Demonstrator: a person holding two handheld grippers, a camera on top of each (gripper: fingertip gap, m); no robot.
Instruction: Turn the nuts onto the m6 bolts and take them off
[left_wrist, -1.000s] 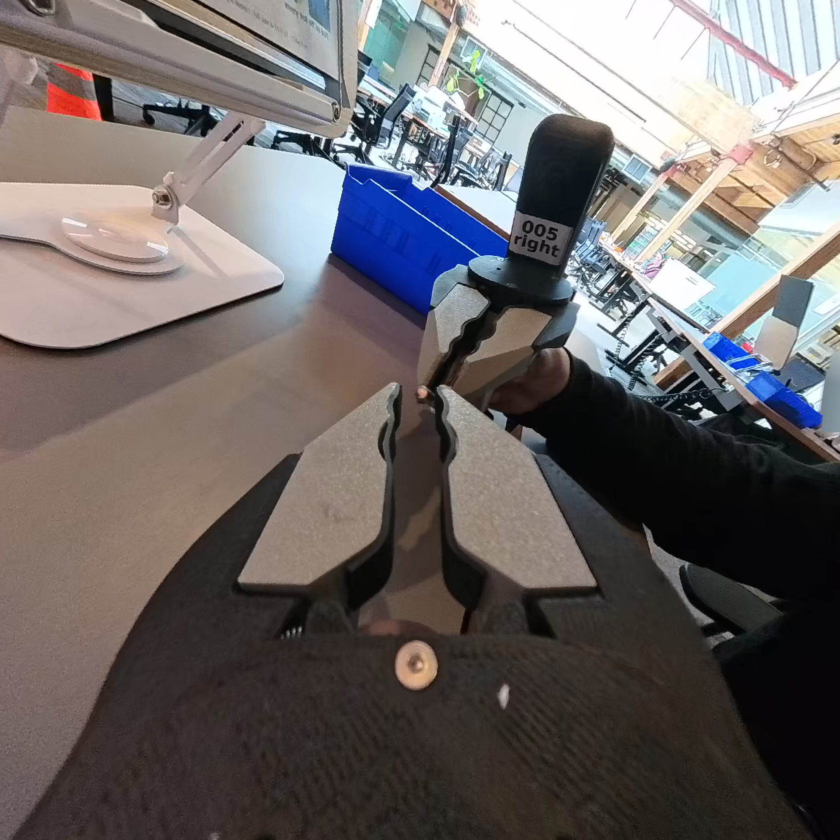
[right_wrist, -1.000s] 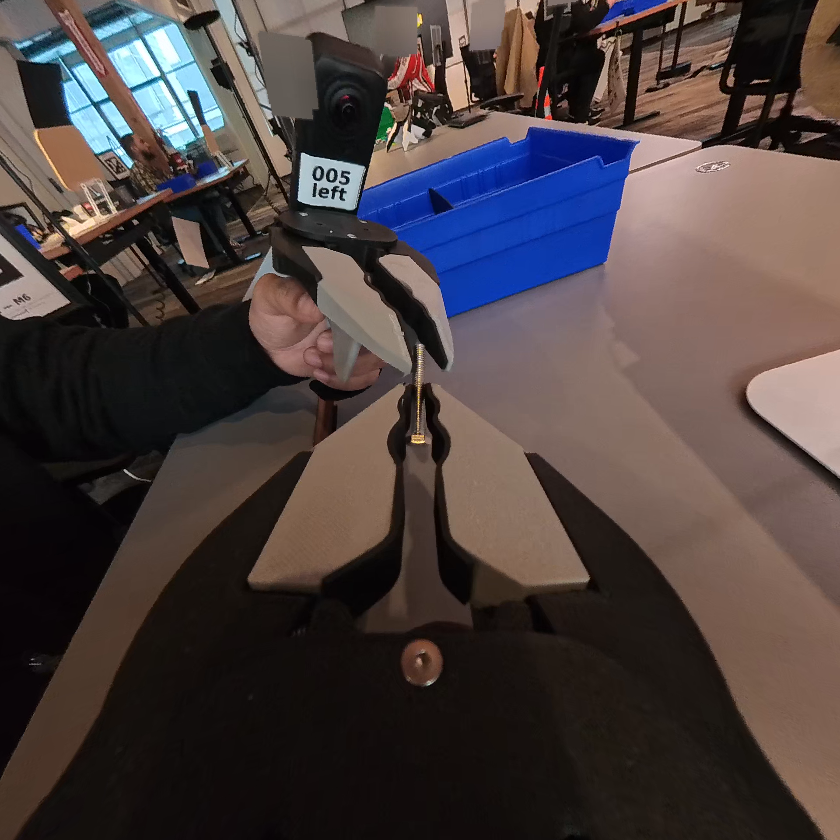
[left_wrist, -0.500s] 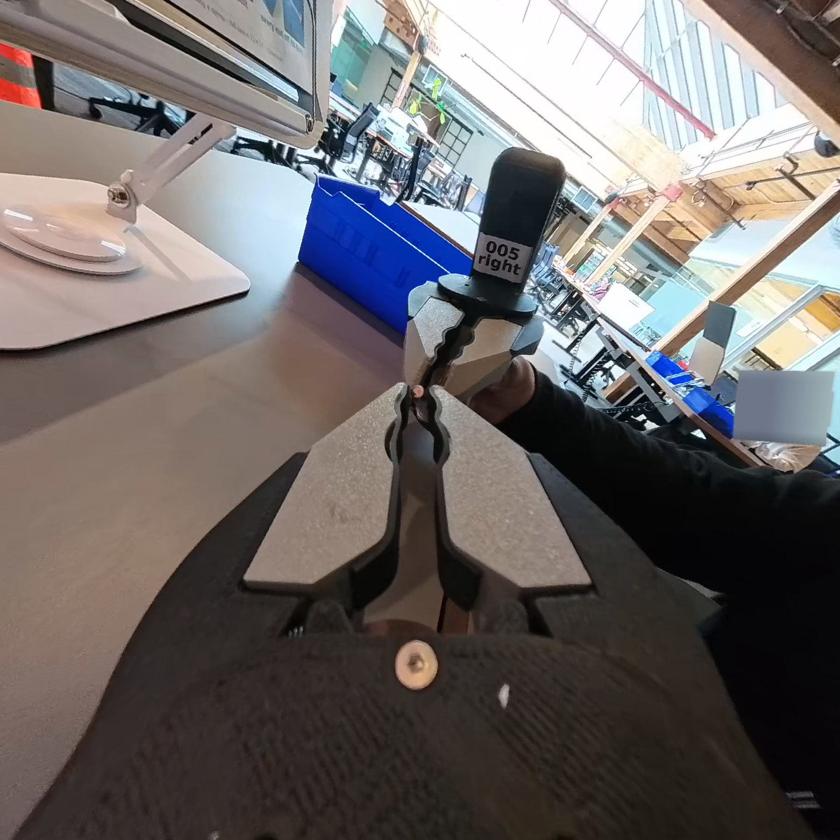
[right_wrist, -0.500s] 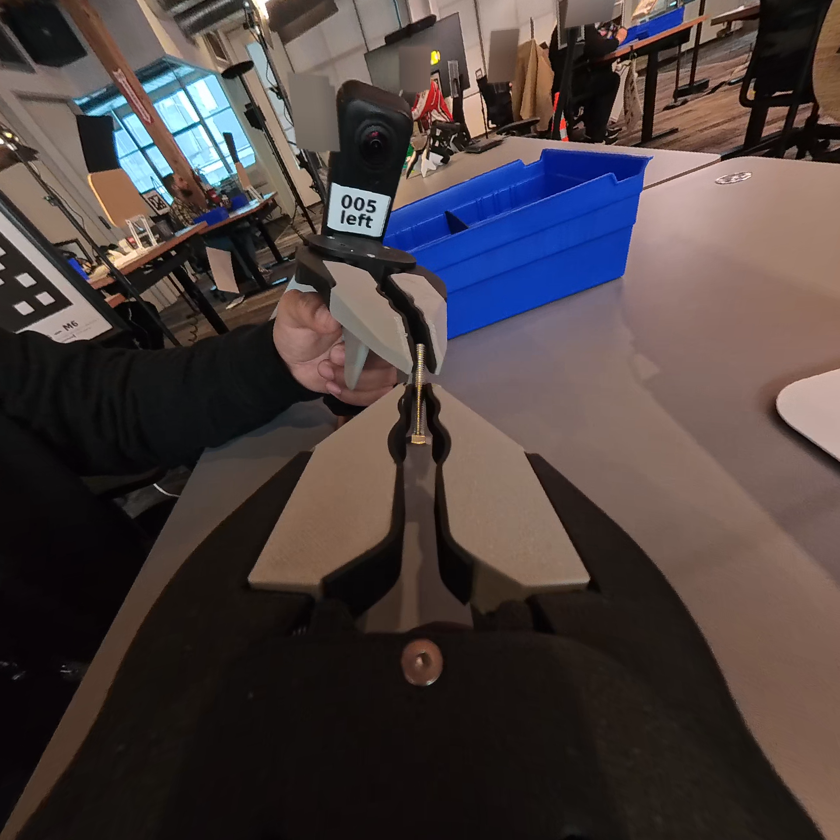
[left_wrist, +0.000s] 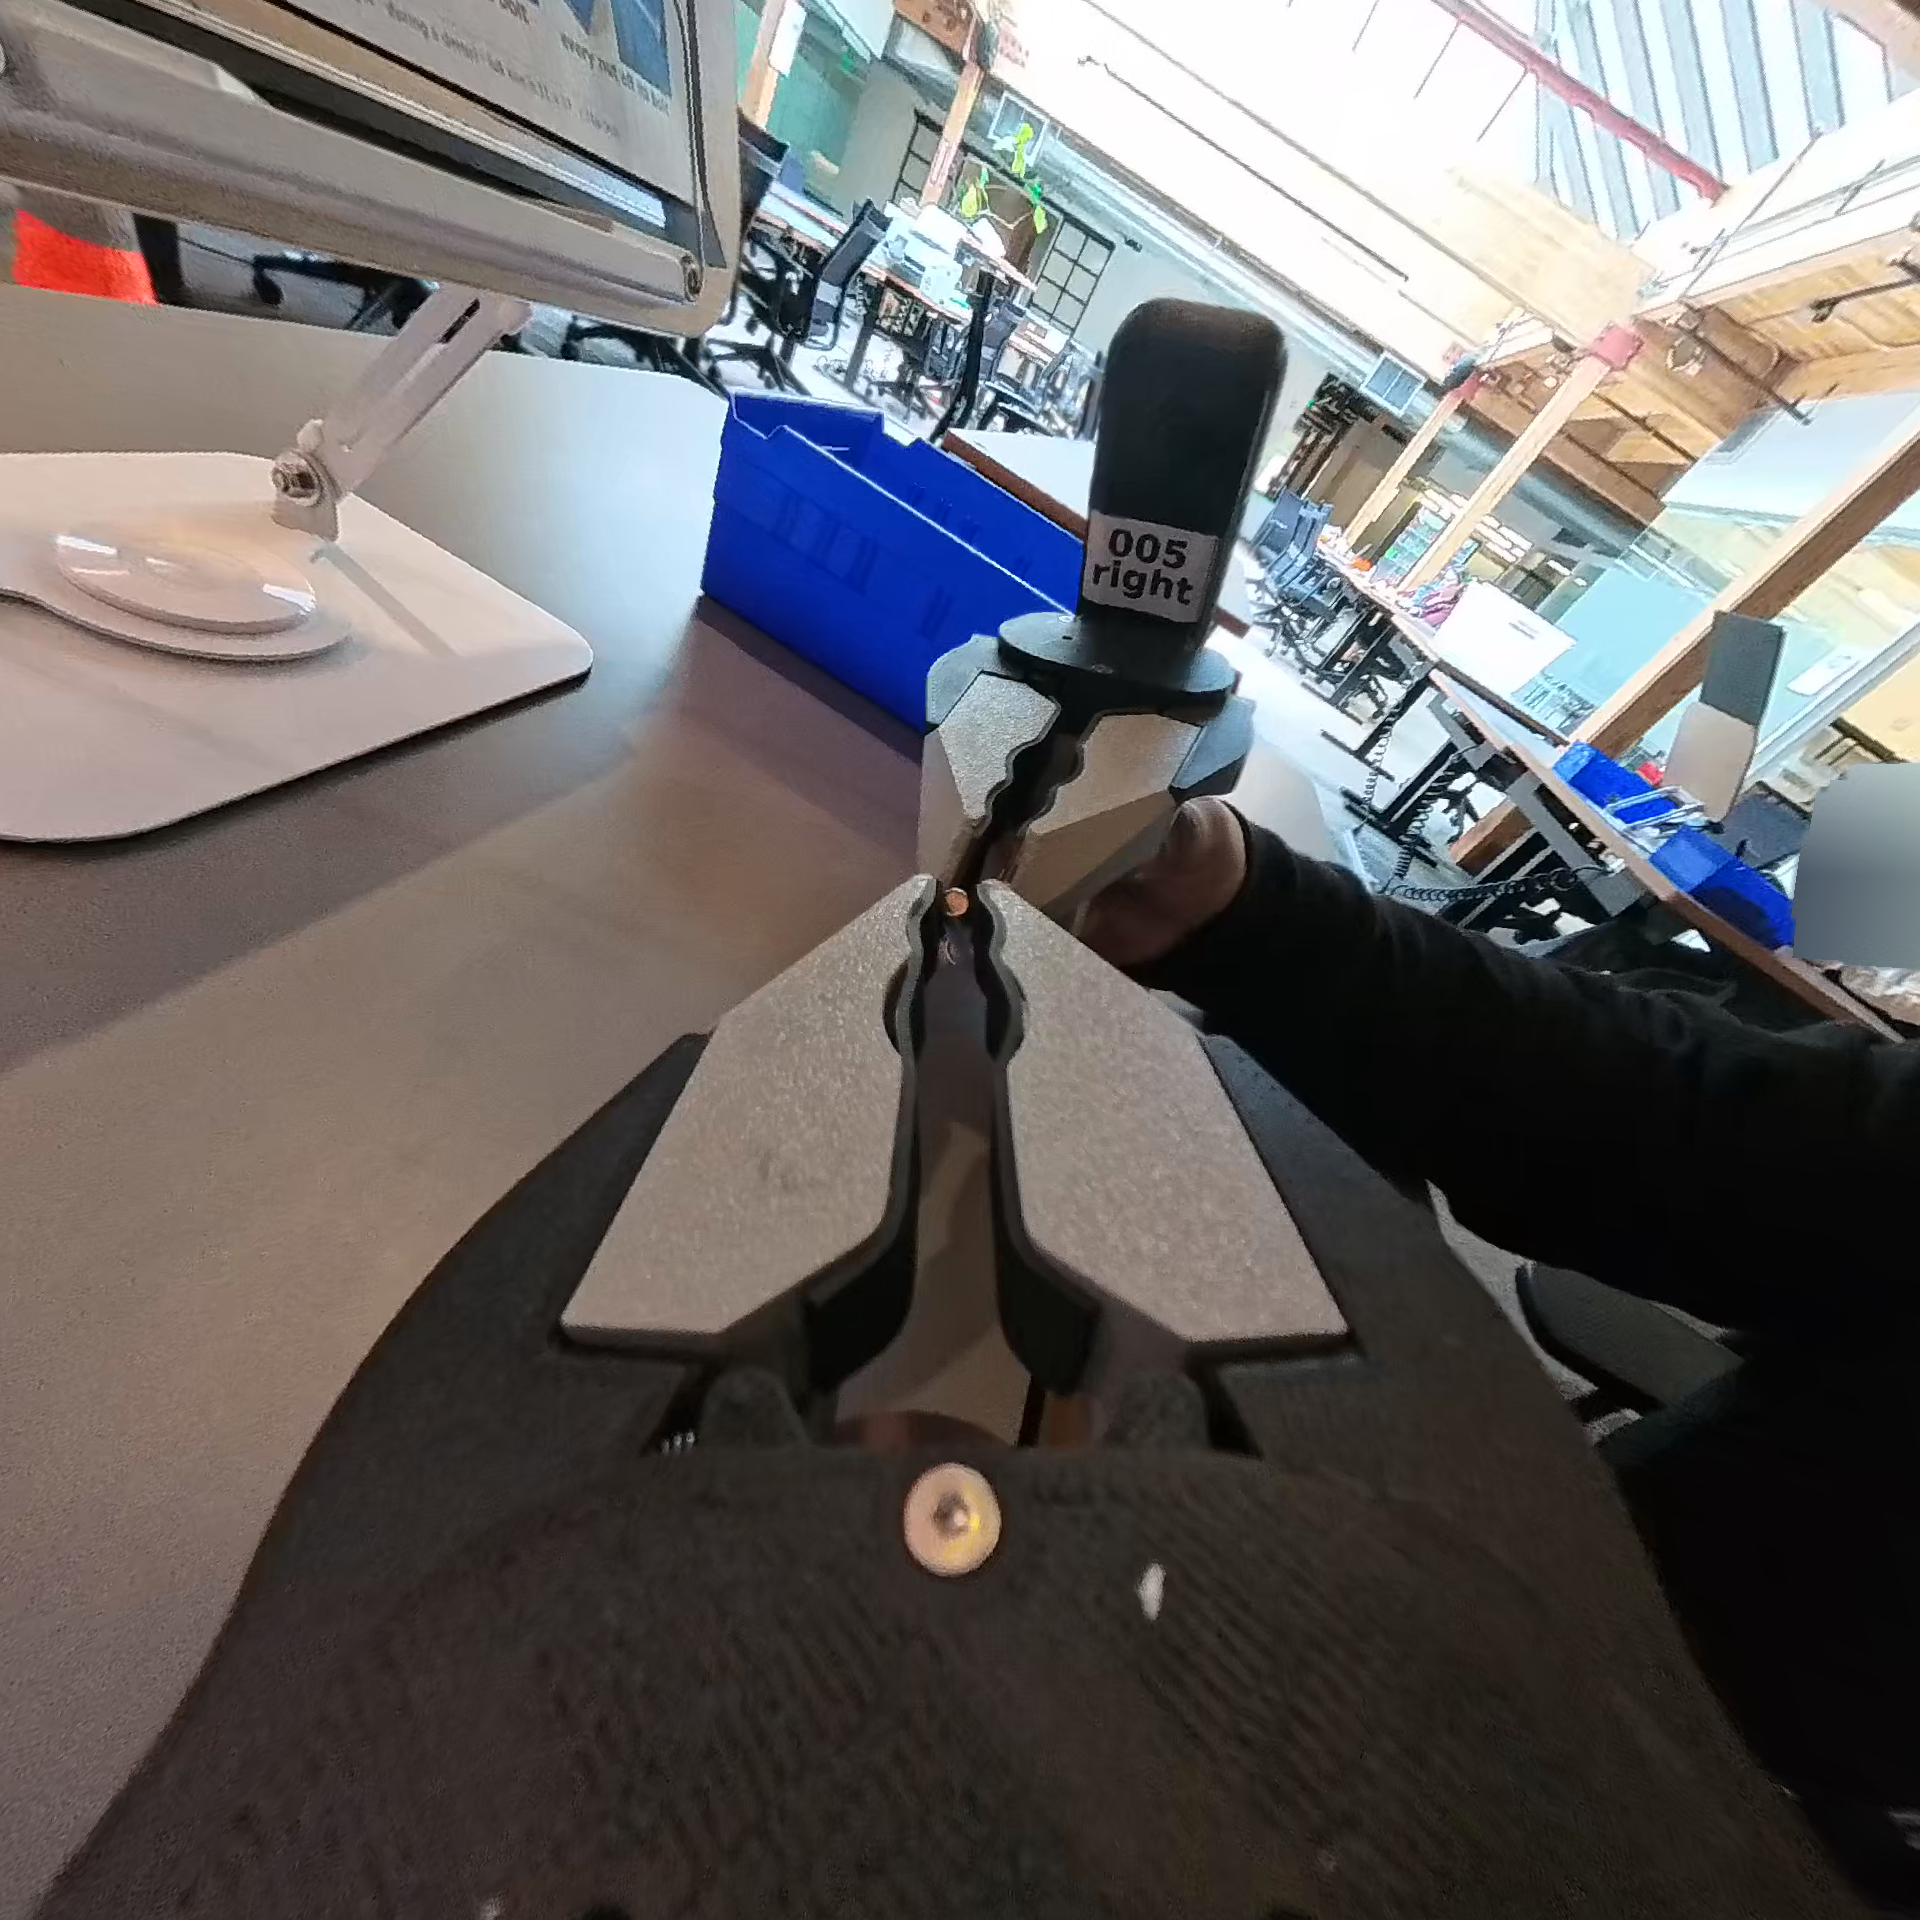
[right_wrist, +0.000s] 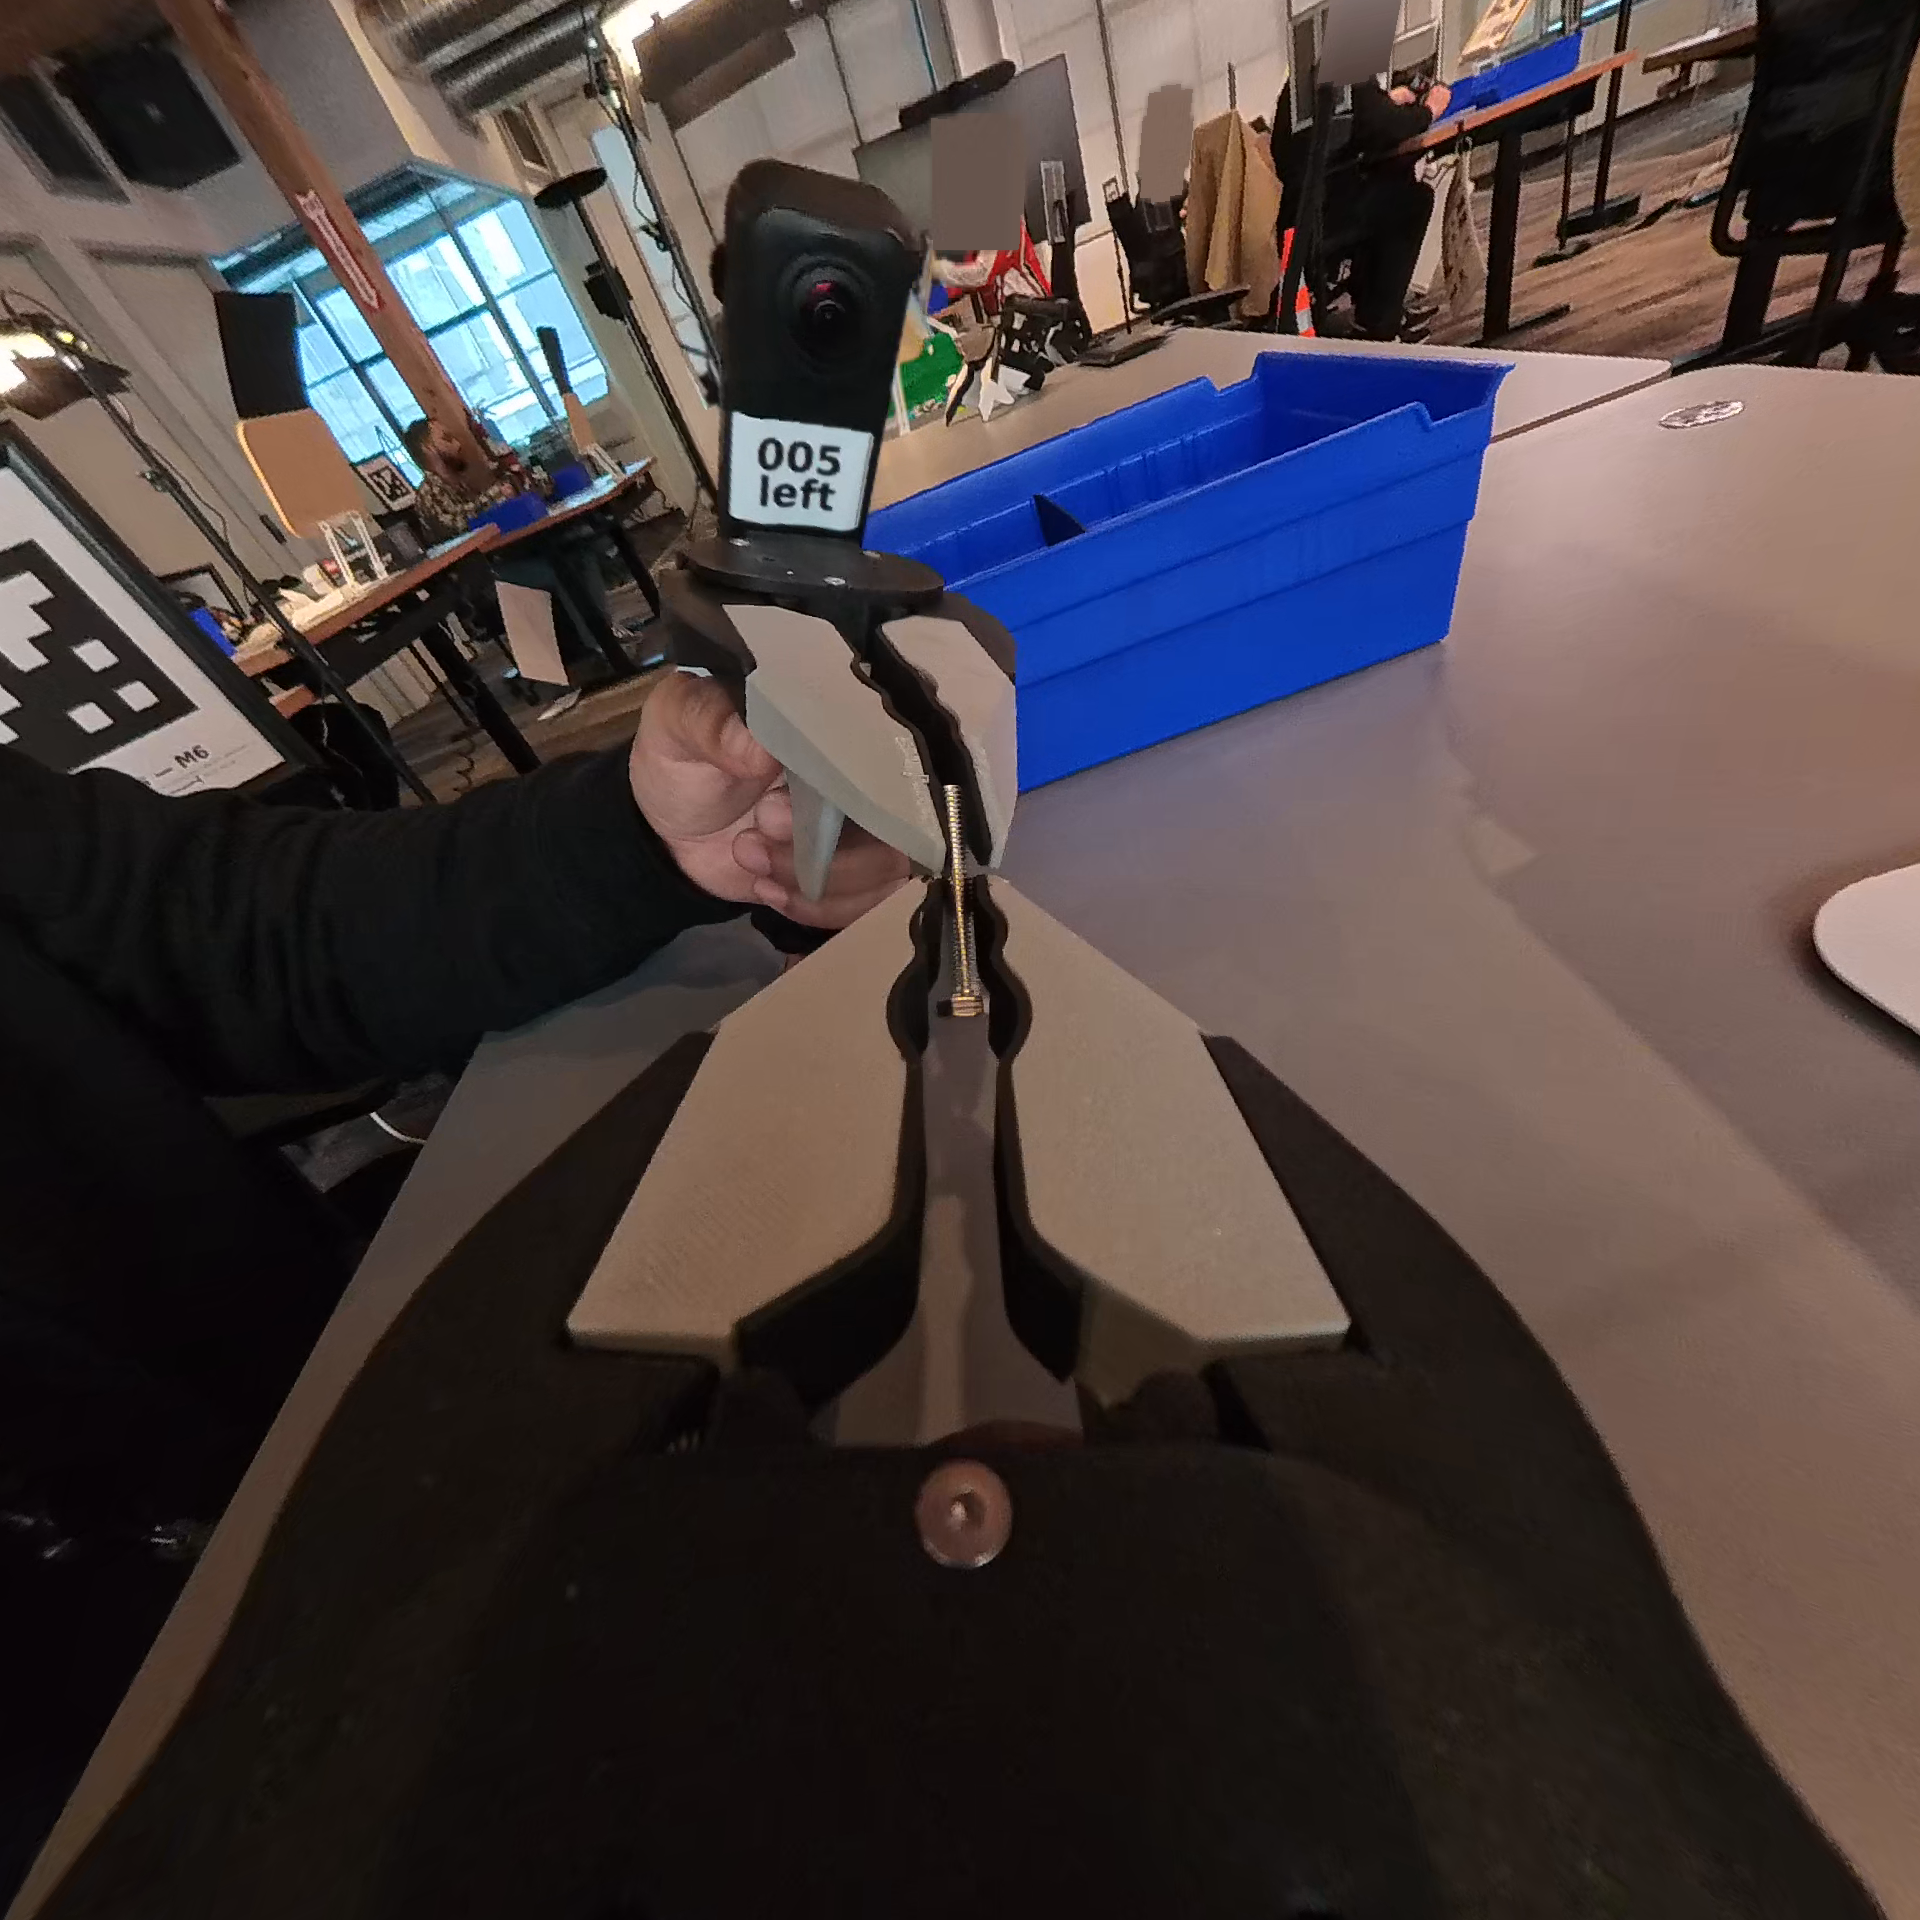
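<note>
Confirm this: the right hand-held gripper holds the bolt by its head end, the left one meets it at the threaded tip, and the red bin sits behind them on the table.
One thing is wrong: the bin is blue, not red, as the right wrist view shows. The rest stands: the right hand-held gripper holds the bolt near its head, the left hand-held gripper meets the threaded tip, and the bin sits behind them on the table.

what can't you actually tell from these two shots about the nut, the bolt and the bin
- Nut: not made out in either view; in the right wrist view the left claw covers the silver threaded bolt's far end.
- Bolt in the left wrist view: only a small bright tip shows; the right claw hides the rest.
- Blue plastic bin: its front wall hides the floor, so contents are unknown.
</note>
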